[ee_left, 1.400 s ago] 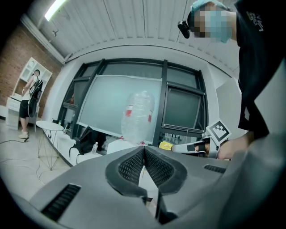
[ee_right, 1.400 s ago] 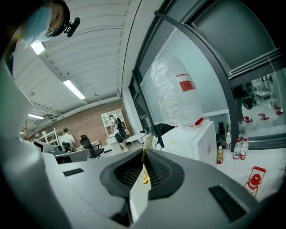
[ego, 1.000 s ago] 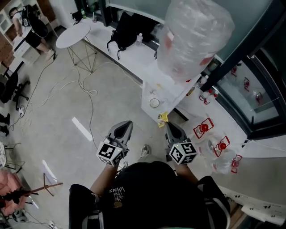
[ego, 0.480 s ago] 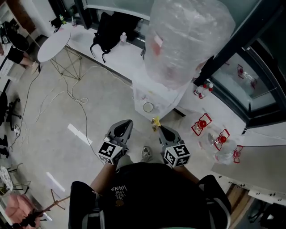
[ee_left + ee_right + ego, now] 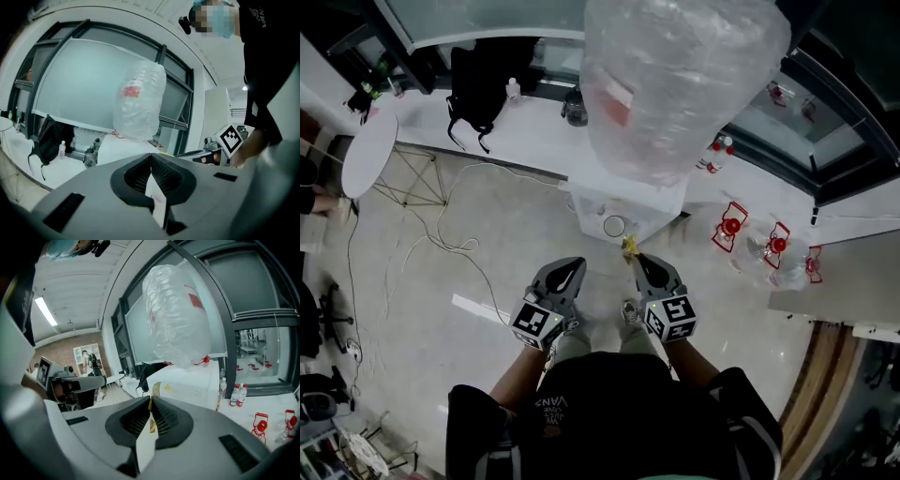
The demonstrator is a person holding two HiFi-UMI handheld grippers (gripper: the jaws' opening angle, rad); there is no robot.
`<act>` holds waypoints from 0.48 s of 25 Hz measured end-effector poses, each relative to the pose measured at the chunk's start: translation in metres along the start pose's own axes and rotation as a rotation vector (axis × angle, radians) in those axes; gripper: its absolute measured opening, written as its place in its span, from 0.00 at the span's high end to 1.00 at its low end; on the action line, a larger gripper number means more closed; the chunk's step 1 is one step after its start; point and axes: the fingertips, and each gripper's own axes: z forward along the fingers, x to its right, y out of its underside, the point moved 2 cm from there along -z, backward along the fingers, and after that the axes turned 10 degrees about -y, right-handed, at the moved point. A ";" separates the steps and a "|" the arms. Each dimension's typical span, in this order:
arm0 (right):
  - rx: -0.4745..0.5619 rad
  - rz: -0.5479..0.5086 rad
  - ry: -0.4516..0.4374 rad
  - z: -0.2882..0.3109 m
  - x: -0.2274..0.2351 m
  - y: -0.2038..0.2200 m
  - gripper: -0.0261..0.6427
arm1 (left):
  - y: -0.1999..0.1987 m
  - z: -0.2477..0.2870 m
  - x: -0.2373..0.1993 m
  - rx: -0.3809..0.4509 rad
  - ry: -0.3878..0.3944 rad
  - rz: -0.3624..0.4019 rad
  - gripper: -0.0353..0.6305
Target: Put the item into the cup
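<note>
Person stands on a pale floor (image 5: 487, 272) in a black top, one gripper in each hand, both held out forward side by side.

Left gripper (image 5: 571, 264): jaws pressed together, nothing between them; its own view (image 5: 151, 157) shows the ribbed pads meeting with only a thin seam.

Right gripper (image 5: 637, 259): jaws clenched on a yellow packet (image 5: 629, 247). In the right gripper view (image 5: 151, 402) the packet (image 5: 154, 389) is pinched edge-on between the pads, with its top end sticking up past the tips. The packet is in the air, near the cup and not in it.

Just beyond the tips, a cup (image 5: 614, 226) stands upright on the front of a white dispenser (image 5: 649, 212), open mouth up. On top of the dispenser sits a big water bottle (image 5: 675, 84) wrapped in clear plastic, with a red label on its side; it also shows in the left gripper view (image 5: 139, 101) and the right gripper view (image 5: 177, 317).

Behind the dispenser runs a white ledge (image 5: 534, 127) along glass panels. A black backpack (image 5: 483, 80) rests on it off to the left, and small bottles (image 5: 722, 150) with red caps stand to the right. Clear items with red marks (image 5: 731, 228) lie on the low ledge at the right.

Far left: a round white table (image 5: 370, 150) on thin legs, with a loose cable (image 5: 441, 234) trailing on the floor near it.
</note>
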 end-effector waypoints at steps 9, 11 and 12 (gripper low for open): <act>0.019 0.018 0.119 0.065 0.027 0.032 0.89 | 0.042 0.020 -0.062 -0.041 0.043 0.018 0.92; 0.025 0.035 0.142 0.079 0.039 0.041 0.89 | 0.051 0.031 -0.072 -0.049 0.050 0.028 0.92; 0.024 0.040 0.152 0.086 0.045 0.047 0.89 | 0.055 0.036 -0.076 -0.050 0.054 0.034 0.92</act>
